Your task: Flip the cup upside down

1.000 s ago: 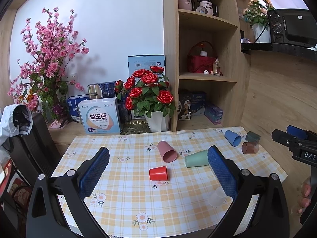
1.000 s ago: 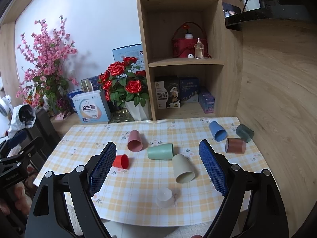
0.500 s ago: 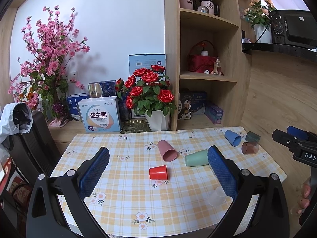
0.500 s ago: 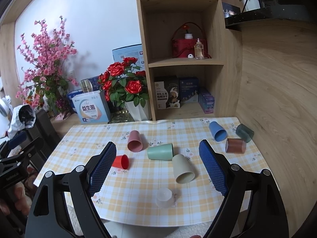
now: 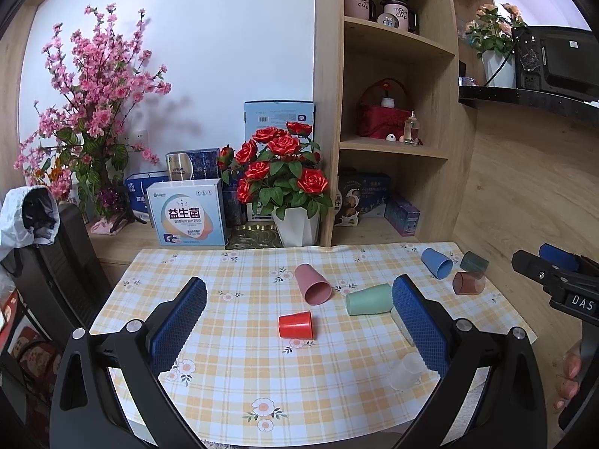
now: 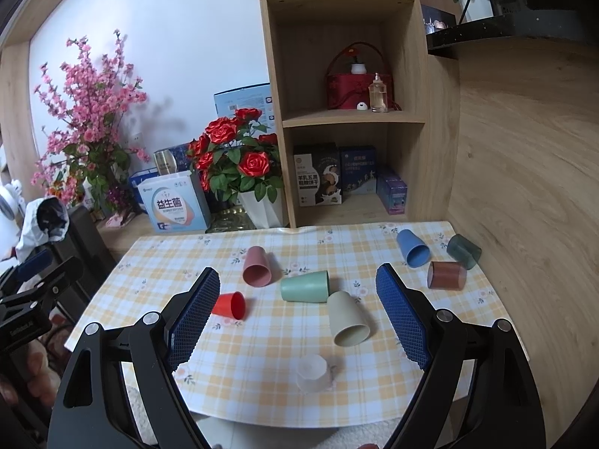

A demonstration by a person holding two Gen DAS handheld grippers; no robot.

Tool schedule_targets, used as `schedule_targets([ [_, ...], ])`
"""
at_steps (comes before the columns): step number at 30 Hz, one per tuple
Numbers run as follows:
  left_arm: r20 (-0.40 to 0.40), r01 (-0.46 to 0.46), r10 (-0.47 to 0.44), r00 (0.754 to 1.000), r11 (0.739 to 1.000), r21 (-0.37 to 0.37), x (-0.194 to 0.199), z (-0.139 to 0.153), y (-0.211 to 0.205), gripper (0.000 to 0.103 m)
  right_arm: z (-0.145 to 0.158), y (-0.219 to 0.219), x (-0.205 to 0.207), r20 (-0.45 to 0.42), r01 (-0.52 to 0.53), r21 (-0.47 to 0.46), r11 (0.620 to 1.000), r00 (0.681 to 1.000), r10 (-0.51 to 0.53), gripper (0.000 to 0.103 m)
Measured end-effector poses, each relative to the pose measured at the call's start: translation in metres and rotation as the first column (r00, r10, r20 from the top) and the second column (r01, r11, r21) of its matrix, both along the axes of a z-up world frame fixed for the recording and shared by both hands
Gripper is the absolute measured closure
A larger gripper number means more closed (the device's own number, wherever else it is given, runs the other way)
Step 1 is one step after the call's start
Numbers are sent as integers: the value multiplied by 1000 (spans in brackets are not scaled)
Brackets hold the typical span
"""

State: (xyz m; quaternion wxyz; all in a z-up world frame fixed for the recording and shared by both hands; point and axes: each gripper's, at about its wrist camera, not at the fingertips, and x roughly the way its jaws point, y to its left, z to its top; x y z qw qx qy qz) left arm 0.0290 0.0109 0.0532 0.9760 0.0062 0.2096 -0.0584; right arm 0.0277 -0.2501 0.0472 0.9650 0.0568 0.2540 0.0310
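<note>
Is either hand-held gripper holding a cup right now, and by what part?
Nothing is held. The left hand-held gripper and right hand-held gripper are both open above the checked tablecloth.

Even, soft daylight fills both views, bright on the white wall (image 5: 224, 56), where the pink blossom branches (image 5: 93, 86) cast a blurred shadow. Fisheye curvature bends the shelf unit (image 6: 348, 112) and blackens the frame corners. Focus stays sharp throughout.
</note>
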Motion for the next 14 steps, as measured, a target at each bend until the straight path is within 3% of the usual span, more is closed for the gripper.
schedule_targets([
  [14,5,-47,47,999,999,24,1,-1,1,6,-1,1,-1,-8,-1,1,1000,1000,1,20],
])
